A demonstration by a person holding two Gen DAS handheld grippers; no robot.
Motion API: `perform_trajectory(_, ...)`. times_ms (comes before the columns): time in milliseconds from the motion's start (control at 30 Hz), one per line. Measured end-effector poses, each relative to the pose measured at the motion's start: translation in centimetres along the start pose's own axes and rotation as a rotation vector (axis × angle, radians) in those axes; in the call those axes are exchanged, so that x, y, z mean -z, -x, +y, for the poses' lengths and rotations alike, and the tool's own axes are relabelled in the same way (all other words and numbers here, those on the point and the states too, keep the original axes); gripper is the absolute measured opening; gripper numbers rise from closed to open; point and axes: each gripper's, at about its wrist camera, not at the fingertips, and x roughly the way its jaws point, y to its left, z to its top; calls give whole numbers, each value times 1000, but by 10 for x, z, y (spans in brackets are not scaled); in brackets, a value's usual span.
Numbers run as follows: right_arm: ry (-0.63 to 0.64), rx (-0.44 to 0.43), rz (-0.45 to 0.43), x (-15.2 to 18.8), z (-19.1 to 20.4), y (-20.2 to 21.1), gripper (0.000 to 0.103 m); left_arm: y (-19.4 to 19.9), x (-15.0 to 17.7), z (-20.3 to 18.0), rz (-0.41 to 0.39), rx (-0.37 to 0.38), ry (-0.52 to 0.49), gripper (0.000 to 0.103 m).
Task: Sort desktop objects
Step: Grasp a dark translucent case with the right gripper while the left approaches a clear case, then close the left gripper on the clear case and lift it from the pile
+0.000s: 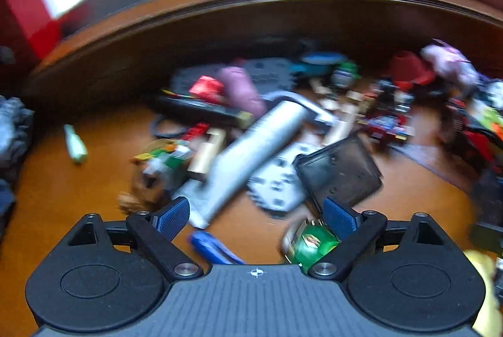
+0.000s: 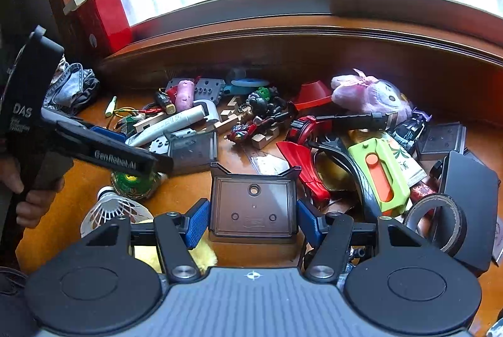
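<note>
While the right gripper is clamped on a smoky transparent plastic tray, held just above the wooden counter at its near edge, the left gripper is held open and empty over the clutter at the counter's middle. A silver tube and a dark plastic case are seen beyond its blue pads. A pink plush toy is seen toward the far right corner.
</note>
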Motion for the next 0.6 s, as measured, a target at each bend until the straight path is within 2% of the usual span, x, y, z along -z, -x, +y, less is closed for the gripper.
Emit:
perform_trajectory(133, -2, -8, -2, 0, 0, 0, 63, 4, -4, 5, -13, -13, 47, 90)
perform_trajectory(333, -2, -9, -11, -1, 0, 2, 63, 12, -8, 0, -45, 119, 136, 90)
perform_trajectory(433, -3, -10, -15, -2, 0, 3, 63, 3, -13, -6, -14, 160, 187, 89)
perform_trajectory(600, -4, -11, -21, -2, 0, 4, 63, -18, -16, -17, 42, 145, 222, 84)
